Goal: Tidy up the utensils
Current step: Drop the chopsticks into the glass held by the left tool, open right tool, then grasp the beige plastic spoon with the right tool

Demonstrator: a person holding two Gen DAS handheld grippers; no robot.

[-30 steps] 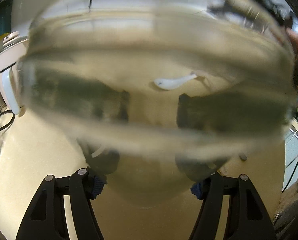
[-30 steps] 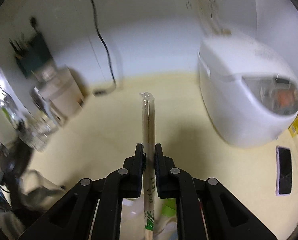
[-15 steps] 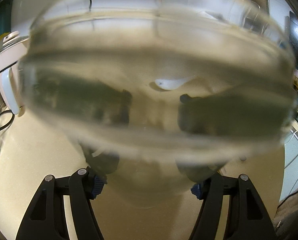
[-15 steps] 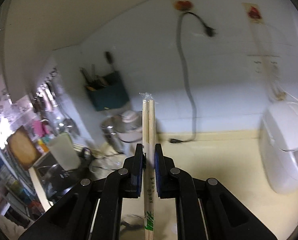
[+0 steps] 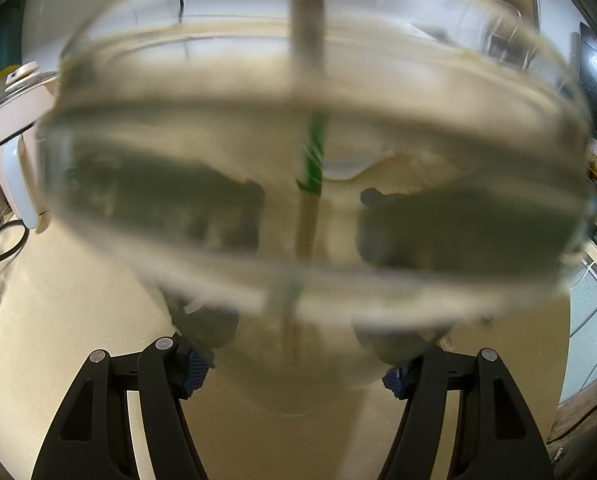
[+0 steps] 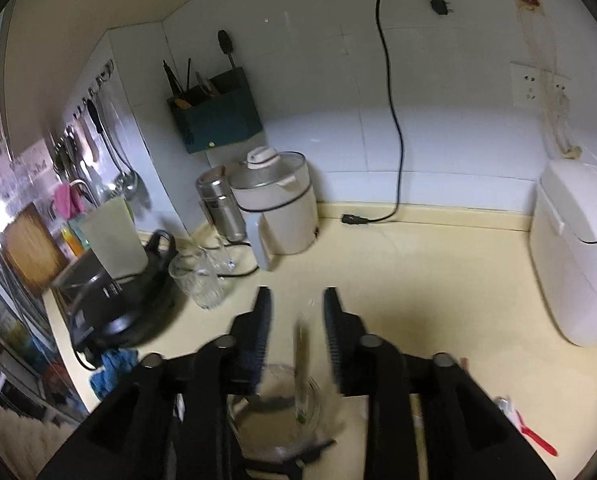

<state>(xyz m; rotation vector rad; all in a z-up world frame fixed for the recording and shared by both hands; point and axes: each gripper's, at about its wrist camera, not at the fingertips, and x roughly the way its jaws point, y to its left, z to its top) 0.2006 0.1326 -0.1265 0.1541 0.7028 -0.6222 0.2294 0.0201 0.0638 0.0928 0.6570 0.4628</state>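
Left wrist view: a clear glass cup (image 5: 306, 216) is being held between the fingers of the left gripper (image 5: 294, 372), which are being kept pressed on its lower wall, above the cream surface (image 5: 78, 328). The wrapped pair of chopsticks (image 5: 308, 184), absent from this cup half a second ago, is now being seen inside it, upright, its green-printed end towards the bottom. A white spoon (image 5: 346, 166) is being glimpsed through the glass, lying on the surface farther off; a white kettle (image 5: 14, 152) is being shown at the far left edge.

Right wrist view: the fingers of the right gripper (image 6: 296, 328), clamped on the chopsticks a moment earlier, are now being shown spread apart with nothing between them. The chopsticks (image 6: 301, 364) are being shown blurred, apparently dropping, their lower part already within the cup (image 6: 274, 412) just below. The release is judged to be completing this item's placement; the spoon appears to be remaining for sorting. A rice cooker (image 6: 574, 252) is standing at the far right.
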